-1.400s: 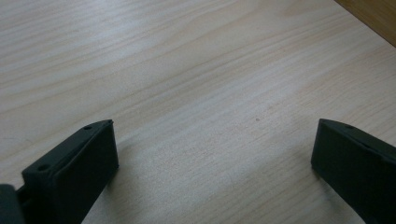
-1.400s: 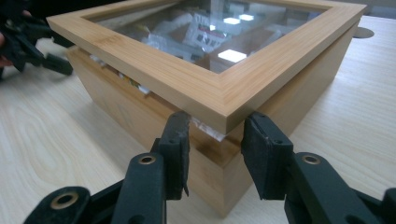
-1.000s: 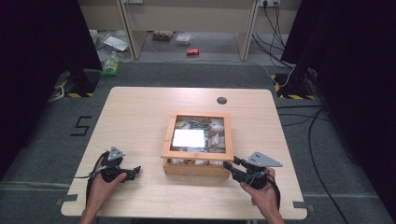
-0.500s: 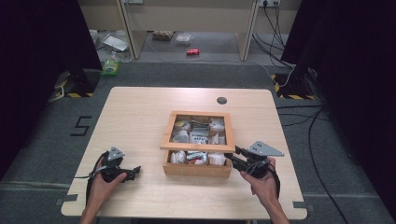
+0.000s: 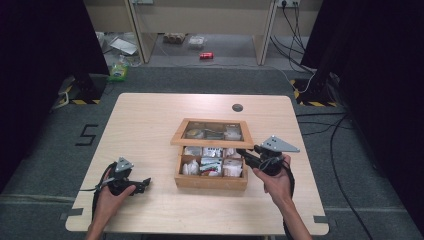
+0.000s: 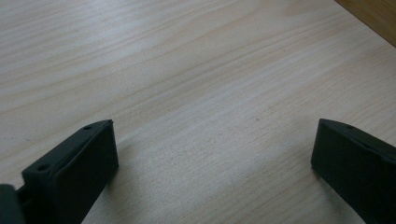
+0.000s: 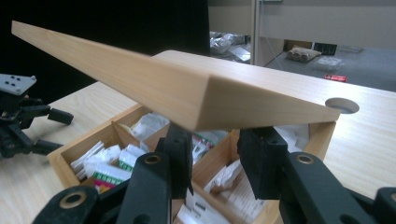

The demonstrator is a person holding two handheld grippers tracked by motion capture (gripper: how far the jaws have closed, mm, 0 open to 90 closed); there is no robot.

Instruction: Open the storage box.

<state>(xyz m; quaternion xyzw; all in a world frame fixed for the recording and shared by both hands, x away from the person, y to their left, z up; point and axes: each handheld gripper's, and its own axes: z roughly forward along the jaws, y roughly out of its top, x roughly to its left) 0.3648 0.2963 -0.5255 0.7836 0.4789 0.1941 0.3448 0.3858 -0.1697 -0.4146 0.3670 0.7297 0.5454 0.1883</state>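
– What do the tools look like?
– Both are black. The right gripper (image 5: 248, 154), right of centre in the high view, carries a grey three-cornered plate; brass-coloured rivets sit in its arms. The left gripper (image 5: 145, 183), lower left, has a smaller grey plate, a black cable trailing.
– Sleeves?
– Forearms look bare, though it's small.

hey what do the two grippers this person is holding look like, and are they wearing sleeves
Both are black handheld tools with two flat, blocky black jaws. The right gripper has brass-coloured pivot rivets on its linkage arms, seen in its own view. Each carries a grey three-cornered plate on top, and a black cable trails from each. The left gripper looks the same build. The forearms are bare; no sleeves reach into view.
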